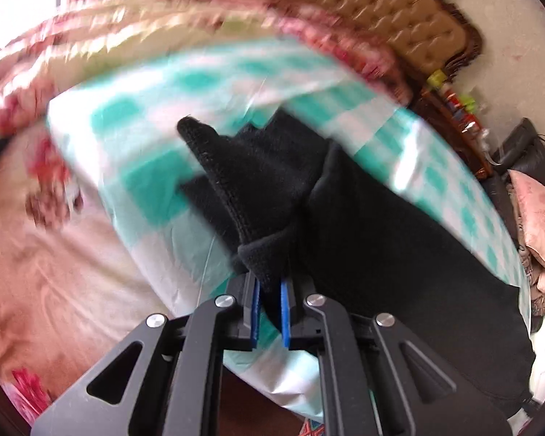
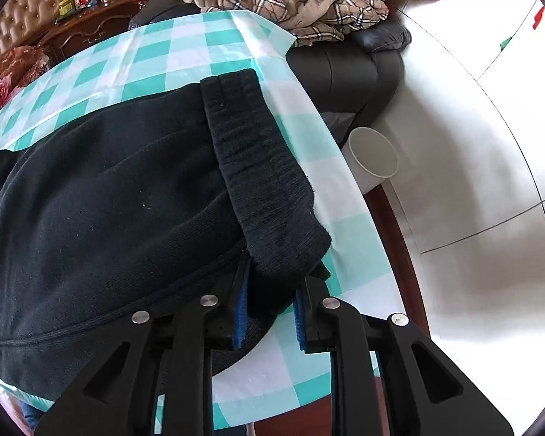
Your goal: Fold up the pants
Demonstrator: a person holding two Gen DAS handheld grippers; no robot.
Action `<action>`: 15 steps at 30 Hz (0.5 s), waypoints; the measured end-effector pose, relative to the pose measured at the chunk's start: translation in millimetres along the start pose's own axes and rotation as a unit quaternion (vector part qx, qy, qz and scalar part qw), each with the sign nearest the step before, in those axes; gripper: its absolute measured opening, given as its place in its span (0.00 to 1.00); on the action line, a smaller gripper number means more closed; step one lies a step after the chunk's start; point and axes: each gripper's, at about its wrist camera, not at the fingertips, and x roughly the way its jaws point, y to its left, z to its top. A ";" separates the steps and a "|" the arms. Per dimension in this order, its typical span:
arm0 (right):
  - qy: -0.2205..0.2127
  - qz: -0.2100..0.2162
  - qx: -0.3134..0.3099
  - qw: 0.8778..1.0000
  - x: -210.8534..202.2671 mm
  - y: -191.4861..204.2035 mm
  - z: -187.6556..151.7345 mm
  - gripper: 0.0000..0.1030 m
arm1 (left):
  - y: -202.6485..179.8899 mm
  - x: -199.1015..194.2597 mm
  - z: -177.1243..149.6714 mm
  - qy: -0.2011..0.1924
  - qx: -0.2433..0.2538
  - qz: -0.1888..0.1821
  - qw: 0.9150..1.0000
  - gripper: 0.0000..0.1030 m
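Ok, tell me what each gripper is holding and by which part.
Both hold the black pants: the left gripper pinches a bunched leg cuff, the right gripper clamps the ribbed waistband at its near corner.

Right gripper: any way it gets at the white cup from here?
Probably not as things stand. The right gripper is shut on the waistband of the black pants, so its jaws are taken. The white cup sits past the edge of the checked tablecloth, with nothing visible between; the gripper would need to release first.
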 end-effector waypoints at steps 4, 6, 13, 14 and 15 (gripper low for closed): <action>-0.007 -0.017 0.034 0.999 -18.8 -13.0 6.4 0.49 | 4.2 4.0 -3.8 -0.003 0.001 -0.009 1.000 0.11; -0.031 -0.042 0.043 0.998 -36.7 -16.5 10.0 0.62 | 6.8 5.3 -2.5 0.000 -0.004 -0.015 1.000 0.12; -0.187 -0.036 -0.019 0.982 -121.3 52.8 39.7 0.68 | 5.3 5.8 -4.5 -0.003 0.005 -0.011 1.000 0.12; -0.198 -0.010 -0.043 0.979 -129.0 70.5 42.7 0.69 | 4.3 5.6 -5.0 -0.004 0.006 -0.010 1.000 0.12; -0.208 0.040 -0.092 0.973 -139.1 104.9 46.7 0.71 | 4.1 5.7 -5.3 -0.004 0.008 -0.009 1.000 0.12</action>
